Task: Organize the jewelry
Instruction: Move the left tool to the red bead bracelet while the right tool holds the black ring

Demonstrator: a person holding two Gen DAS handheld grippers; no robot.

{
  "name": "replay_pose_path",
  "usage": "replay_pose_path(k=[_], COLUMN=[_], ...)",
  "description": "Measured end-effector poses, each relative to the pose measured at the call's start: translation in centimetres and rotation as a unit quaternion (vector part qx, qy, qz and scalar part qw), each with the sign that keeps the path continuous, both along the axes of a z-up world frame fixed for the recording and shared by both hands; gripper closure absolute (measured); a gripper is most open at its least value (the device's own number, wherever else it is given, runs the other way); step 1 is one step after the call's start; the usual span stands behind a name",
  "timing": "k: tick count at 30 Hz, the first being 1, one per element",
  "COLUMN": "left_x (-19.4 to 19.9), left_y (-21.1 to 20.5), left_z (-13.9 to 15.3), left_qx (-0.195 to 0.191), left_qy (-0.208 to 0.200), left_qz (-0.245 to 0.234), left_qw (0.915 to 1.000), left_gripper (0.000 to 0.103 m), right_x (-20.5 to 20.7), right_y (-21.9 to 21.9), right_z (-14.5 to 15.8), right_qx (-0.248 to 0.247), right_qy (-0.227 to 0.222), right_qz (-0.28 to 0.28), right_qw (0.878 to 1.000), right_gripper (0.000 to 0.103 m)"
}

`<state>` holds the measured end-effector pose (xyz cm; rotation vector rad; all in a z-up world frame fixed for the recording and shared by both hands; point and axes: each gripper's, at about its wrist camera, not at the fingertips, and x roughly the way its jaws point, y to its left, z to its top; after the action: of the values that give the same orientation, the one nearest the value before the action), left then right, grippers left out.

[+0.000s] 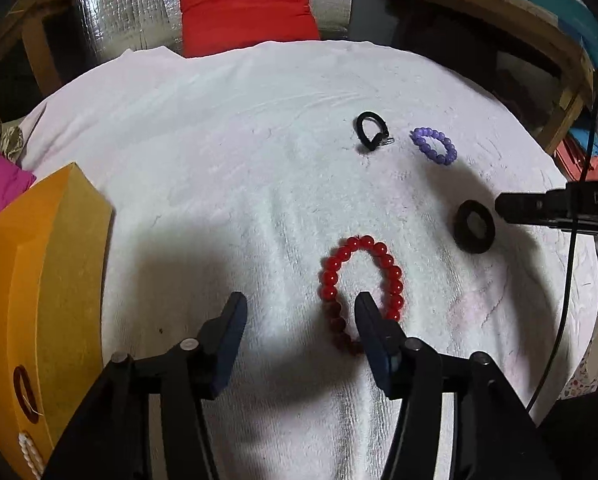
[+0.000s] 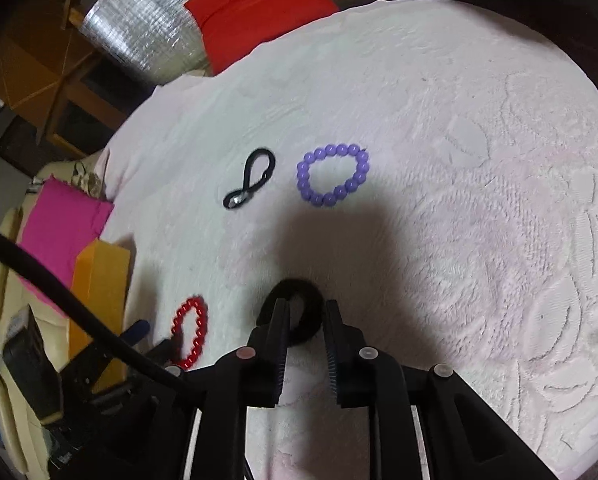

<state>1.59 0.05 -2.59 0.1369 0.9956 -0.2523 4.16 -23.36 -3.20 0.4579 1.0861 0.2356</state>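
A white towel [image 1: 219,160] covers the counter, with an orange box [image 1: 39,280] at its left edge and 4 pieces lying well apart. The left gripper [image 1: 301,306] is half open and empty, its right finger over the red bracelet [image 1: 363,276]; shift it so both fingers straddle 1 bead strand, then close gently. The right gripper [image 2: 307,312] is narrowly open, straddling the black ring's [image 2: 299,312] near side, nothing held. The purple bracelet [image 2: 333,175] and black tie [image 2: 249,184] lie beyond. Both grippers point steeply down.
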Motion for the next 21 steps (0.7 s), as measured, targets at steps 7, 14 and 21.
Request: replay_pose_path(k=[7, 14, 21], left_x=[0.3, 1.0, 1.4], left_y=[-1.4, -1.9, -1.1], left_z=[-0.7, -2.3, -2.9], left_qx=[0.005, 0.013, 0.003], left_qy=[0.008, 0.016, 0.023], left_qz=[-0.007, 0.016, 0.041], left_qw=[0.9999, 0.9997, 0.9989], left_gripper=[0.037, 0.020, 0.007], right_x=[1.0, 1.6, 0.5], right_y=[1.0, 2.9, 5.4], right_z=[-0.7, -1.7, -2.1], right_qx=[-0.039, -0.085, -0.137], right_qy=[0.010, -0.004, -0.051], right_qz=[-0.002, -0.011, 0.002], right_qw=[0.999, 0.996, 0.989], right_gripper=[0.066, 0.063, 0.054])
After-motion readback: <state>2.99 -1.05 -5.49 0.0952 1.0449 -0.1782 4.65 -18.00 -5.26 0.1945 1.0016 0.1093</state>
